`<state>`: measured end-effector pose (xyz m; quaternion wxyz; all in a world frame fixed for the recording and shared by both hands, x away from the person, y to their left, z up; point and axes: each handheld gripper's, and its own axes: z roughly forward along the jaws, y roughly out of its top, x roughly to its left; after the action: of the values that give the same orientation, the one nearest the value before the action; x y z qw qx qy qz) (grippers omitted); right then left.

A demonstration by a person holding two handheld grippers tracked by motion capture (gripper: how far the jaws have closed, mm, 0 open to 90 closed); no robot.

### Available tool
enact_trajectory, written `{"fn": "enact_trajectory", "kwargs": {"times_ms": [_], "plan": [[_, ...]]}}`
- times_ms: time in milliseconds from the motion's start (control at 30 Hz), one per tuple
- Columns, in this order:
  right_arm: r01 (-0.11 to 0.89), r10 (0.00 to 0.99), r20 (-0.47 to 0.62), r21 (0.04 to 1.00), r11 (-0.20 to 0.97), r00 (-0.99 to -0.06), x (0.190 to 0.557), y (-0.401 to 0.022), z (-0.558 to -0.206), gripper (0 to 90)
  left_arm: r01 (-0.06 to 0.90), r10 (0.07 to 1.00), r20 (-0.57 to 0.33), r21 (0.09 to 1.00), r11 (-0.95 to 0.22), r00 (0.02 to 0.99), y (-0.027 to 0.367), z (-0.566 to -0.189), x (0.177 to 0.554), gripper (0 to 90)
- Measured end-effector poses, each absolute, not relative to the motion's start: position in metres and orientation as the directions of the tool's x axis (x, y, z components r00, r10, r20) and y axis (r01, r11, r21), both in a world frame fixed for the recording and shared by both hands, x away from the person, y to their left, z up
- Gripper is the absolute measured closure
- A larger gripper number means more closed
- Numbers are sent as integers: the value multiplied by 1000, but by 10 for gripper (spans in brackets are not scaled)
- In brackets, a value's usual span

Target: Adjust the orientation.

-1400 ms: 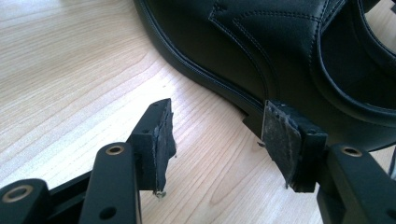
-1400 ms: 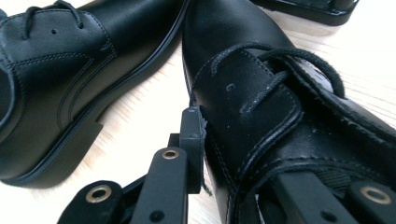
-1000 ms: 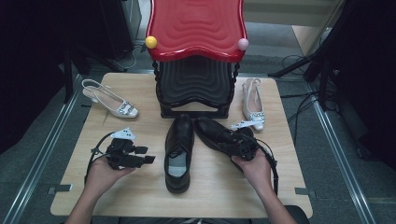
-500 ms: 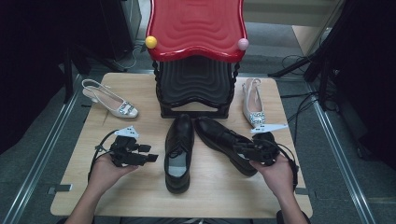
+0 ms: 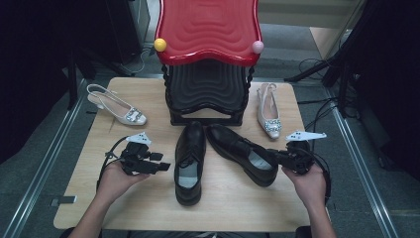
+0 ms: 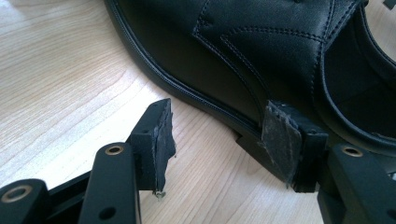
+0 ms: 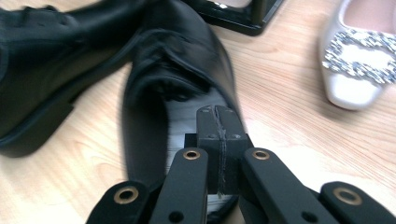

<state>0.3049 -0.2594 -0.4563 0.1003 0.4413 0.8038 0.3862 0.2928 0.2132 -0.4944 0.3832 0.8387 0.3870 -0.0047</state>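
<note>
Two black leather shoes lie on the wooden table (image 5: 233, 208). The left shoe (image 5: 190, 158) points away from me, and the right shoe (image 5: 242, 153) lies slantwise with its heel toward my right hand. My left gripper (image 5: 162, 162) is open just left of the left shoe (image 6: 261, 51), with bare wood between its jaws (image 6: 224, 121) and one pad (image 6: 280, 140) close to the sole edge. My right gripper (image 5: 274, 155) sits at the right shoe's heel (image 7: 177, 93). Its jaws have just been closing and now meet pad to pad (image 7: 218, 114) with nothing between them.
A red-topped stand (image 5: 208, 29) with black shelves below rises at the table's back middle, a yellow ball (image 5: 160, 44) and a pink ball (image 5: 257, 47) on its corners. A pale jewelled slingback (image 5: 116, 106) lies back left, another (image 5: 269, 109) back right. Cables trail from both grippers.
My right hand has drawn back to the right, off the right shoe, so the shoe's heel now lies uncovered. The left hand and both shoes have stayed put.
</note>
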Motion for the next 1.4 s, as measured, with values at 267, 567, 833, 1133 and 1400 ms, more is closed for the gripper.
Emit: {"fn": "enact_trajectory", "kwargs": {"times_ms": [267,567,833,1133,1400], "plan": [[653,780,244,712,259,-576,318,-268,-465,900,655,648,-301,632,-414,699,211,-496,294,435],[672,810,198,680,293,-553,325,-270,-473,900,659,648,-304,628,-415,698,211,-498,295,435],[670,779,203,661,337,-593,318,-260,-476,900,660,644,-310,626,-416,700,210,-497,295,435],[662,750,213,653,368,-626,306,-245,-477,900,653,650,-297,635,-412,699,208,-497,297,451],[650,725,220,654,386,-652,301,-230,-478,900,670,663,-303,621,-407,684,206,-498,302,618]]}}
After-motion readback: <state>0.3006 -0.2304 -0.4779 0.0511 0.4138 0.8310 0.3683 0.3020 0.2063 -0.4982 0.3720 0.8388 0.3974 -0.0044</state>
